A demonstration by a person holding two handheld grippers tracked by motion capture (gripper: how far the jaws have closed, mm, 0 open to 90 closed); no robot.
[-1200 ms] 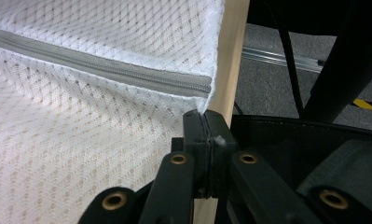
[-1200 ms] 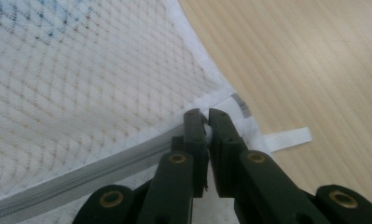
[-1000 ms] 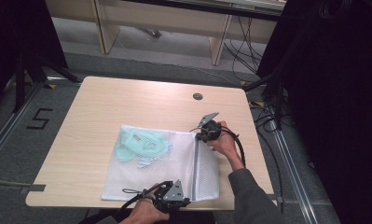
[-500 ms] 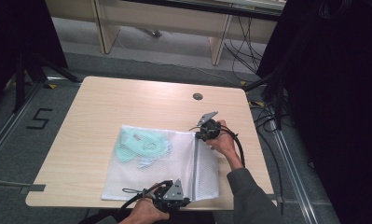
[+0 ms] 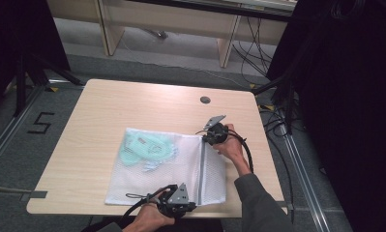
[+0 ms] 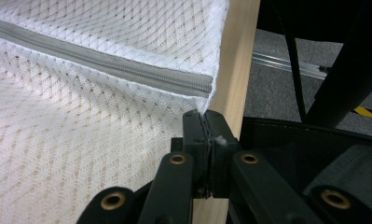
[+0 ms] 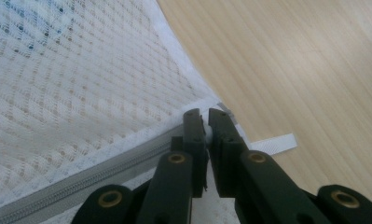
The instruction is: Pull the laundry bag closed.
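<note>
Nothing has changed over the last second: the high view shows the table, the white mesh laundry bag and both my grippers where they were a moment ago, and neither hand has moved. I take that to mean I am holding the bag taut along its zipper, both ends pinned, with the zip not yet drawn.

The bag lies flat between my two grippers, a pale green garment showing through the mesh on the side away from the zipper.

My left gripper sits at the near table edge, jaws closed all the way; the bag's corner, just where the zipper ends, runs down into the seam between the pads, so I judge it clamped on that mesh corner.

My right gripper holds the far end, jaws pressed together but for a sliver. The zipper runs right up to my fingertips, and a small white tab pokes out just beside them. Something white sits between the pads; whether it is the pull or the fabric edge I cannot tell.
</note>
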